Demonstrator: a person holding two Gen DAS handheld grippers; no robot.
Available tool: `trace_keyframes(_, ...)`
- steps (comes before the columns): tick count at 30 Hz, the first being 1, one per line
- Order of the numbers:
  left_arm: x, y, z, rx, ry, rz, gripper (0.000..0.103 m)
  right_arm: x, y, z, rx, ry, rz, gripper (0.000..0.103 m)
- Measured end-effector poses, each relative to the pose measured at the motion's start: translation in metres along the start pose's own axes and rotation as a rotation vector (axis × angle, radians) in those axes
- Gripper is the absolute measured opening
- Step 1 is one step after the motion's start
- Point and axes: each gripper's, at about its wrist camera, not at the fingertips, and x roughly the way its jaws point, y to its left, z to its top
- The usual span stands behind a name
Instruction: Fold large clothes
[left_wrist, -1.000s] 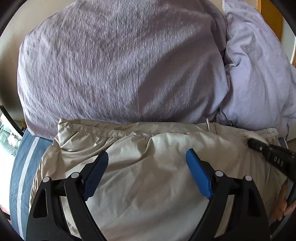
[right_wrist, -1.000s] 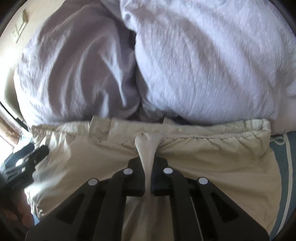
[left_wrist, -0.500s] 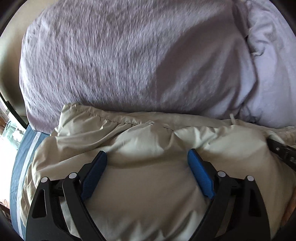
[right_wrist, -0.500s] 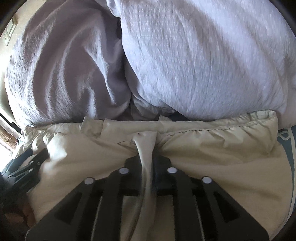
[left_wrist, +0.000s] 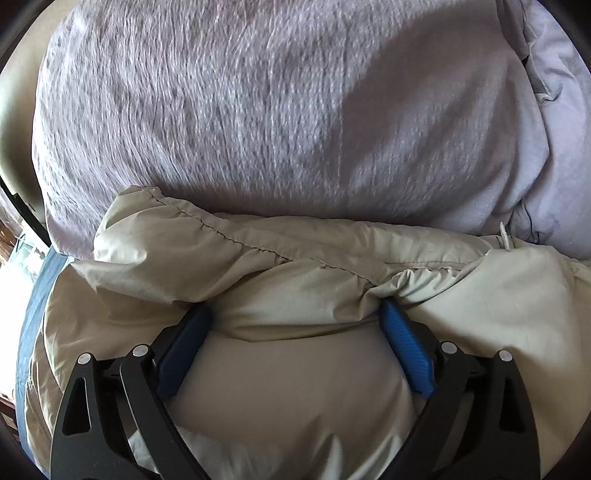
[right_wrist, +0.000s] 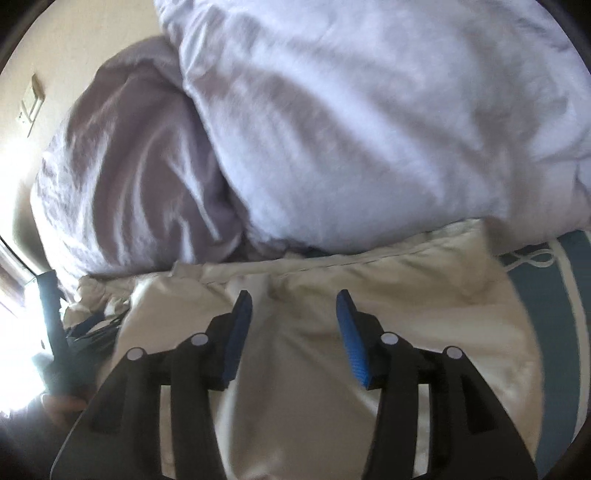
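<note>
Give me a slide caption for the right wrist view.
Right gripper, jaws open, over beige garment beside lilac pillows.

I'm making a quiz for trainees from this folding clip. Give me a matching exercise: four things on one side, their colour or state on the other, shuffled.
Things:
1. left gripper
2. beige garment
3. pillow
4. bed sheet

States:
A. blue with a white stripe
B. lilac, behind the garment
C. open, fingertips pressed into the fabric
D. bunched along its stitched hem

Pairs: 1-C, 2-D, 3-B, 4-A
</note>
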Motion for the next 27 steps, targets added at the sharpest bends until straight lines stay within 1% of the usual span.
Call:
trace_keyframes(4, 0.006, -0.006, -0.004, 0.0, 0.003, 0.002, 0.096, 0.01, -0.009, -0.007, -0.037, 0.021, -0.112, 0.048)
trace_keyframes(6, 0.008, -0.007, -0.004, 0.0, 0.003, 0.001, 0.096, 0.017, -0.013, -0.012, -0.043, 0.031, -0.138, 0.048)
trace_keyframes(8, 0.006, -0.006, -0.004, 0.0, 0.003, 0.001, 0.097, 0.025, -0.013, -0.014, -0.04, 0.039, -0.151, 0.05)
trace_keyframes(10, 0.016, -0.002, 0.001, -0.002, 0.004, -0.004, 0.097, 0.031, -0.016, -0.017, -0.04, 0.044, -0.161, 0.052)
trace_keyframes(17, 0.031, 0.007, -0.002, -0.011, 0.001, -0.01, 0.098, 0.048, -0.015, -0.023, -0.057, 0.044, -0.181, 0.061)
trace_keyframes(23, 0.034, 0.01, -0.003, -0.012, 0.0, -0.01, 0.099, 0.063, -0.01, -0.029, -0.074, 0.042, -0.194, 0.064)
trace_keyframes(27, 0.039, 0.01, -0.002, -0.011, 0.001, -0.009, 0.099, 0.084, -0.002, -0.033, -0.086, 0.044, -0.206, 0.065)
